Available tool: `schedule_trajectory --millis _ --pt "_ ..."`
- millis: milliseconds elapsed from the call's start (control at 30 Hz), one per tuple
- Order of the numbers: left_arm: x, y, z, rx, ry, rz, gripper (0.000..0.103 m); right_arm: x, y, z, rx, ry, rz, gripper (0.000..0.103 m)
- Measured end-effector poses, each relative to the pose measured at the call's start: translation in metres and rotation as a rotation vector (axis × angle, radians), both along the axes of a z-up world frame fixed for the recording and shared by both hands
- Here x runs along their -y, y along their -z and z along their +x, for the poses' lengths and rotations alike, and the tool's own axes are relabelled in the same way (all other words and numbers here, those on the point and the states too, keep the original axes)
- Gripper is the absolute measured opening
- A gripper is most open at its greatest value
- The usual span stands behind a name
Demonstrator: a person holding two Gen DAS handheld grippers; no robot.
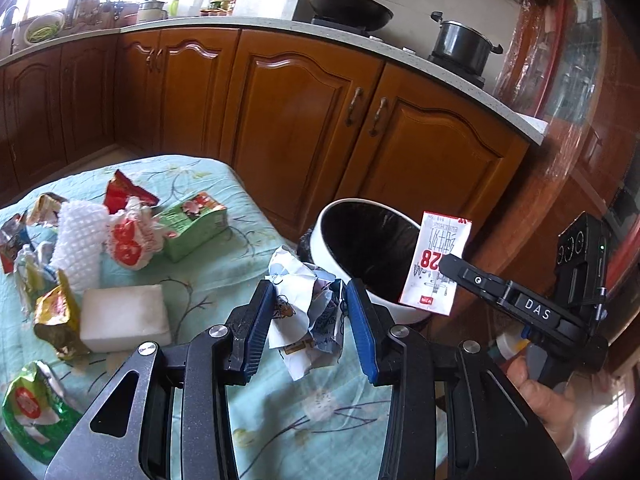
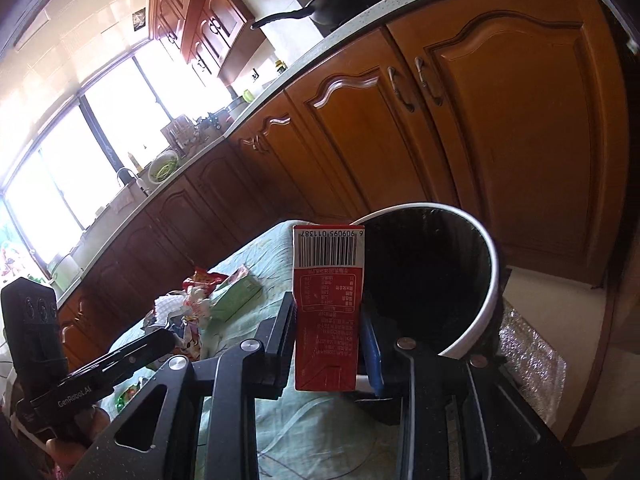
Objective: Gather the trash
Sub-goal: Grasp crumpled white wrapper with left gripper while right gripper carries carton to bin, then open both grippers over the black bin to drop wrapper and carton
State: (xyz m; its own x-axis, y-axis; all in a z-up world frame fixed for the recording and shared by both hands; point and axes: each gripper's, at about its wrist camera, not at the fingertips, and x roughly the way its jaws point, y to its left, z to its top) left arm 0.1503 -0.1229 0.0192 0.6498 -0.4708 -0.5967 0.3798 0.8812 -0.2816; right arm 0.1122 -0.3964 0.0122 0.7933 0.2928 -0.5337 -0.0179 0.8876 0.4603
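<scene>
My left gripper (image 1: pixel 308 304) is open, its blue pads on either side of a crumpled white and blue wrapper (image 1: pixel 308 312) on the table's right edge. My right gripper (image 2: pixel 326 320) is shut on a red and white carton (image 2: pixel 326 304), also seen in the left wrist view (image 1: pixel 436 262), held upright by the rim of the white trash bin (image 1: pixel 332 256) with its black liner. The bin (image 2: pixel 494 264) stands beside the table. Other trash lies on the table: a green carton (image 1: pixel 196 226), a white foam net (image 1: pixel 78 236), a white foam block (image 1: pixel 124 316), several snack wrappers.
The table has a light green floral cloth (image 1: pixel 224 200). Wooden kitchen cabinets (image 1: pixel 304 120) stand behind, with a wok (image 1: pixel 348 8) and a pot (image 1: pixel 464 44) on the counter. A green wrapper (image 1: pixel 32 408) lies at the near left corner.
</scene>
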Motion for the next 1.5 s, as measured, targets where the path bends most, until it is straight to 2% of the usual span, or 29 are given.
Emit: schedule_trajectory --millis 333,700,933,1000,1167,1233,1367,1500 --pt "0.069 -0.004 0.044 -0.042 0.116 0.031 0.037 0.025 0.015 0.038 -0.092 0.009 -0.081 0.031" --pt "0.126 0.018 0.08 -0.123 0.175 0.095 0.038 0.029 0.04 0.056 -0.167 -0.012 -0.113 0.031" --pt "0.13 0.03 0.085 -0.156 0.176 0.122 0.052 0.039 0.049 0.061 -0.194 -0.002 -0.065 0.037" --pt "0.129 0.03 0.085 -0.159 0.174 0.123 0.061 0.041 0.049 0.057 -0.187 0.008 -0.052 0.037" --pt "0.125 0.028 0.08 -0.146 0.174 0.108 0.073 0.04 0.043 0.046 -0.14 0.037 -0.015 0.044" --pt "0.12 0.028 0.078 -0.141 0.173 0.089 0.081 0.039 0.04 0.039 -0.121 0.054 -0.001 0.045" --pt "0.109 0.028 0.073 -0.149 0.163 0.06 0.081 0.039 0.031 0.024 -0.087 0.079 0.024 0.05" --pt "0.09 0.024 0.063 -0.135 0.146 0.009 0.081 0.031 0.023 0.012 -0.056 0.084 0.044 0.063"
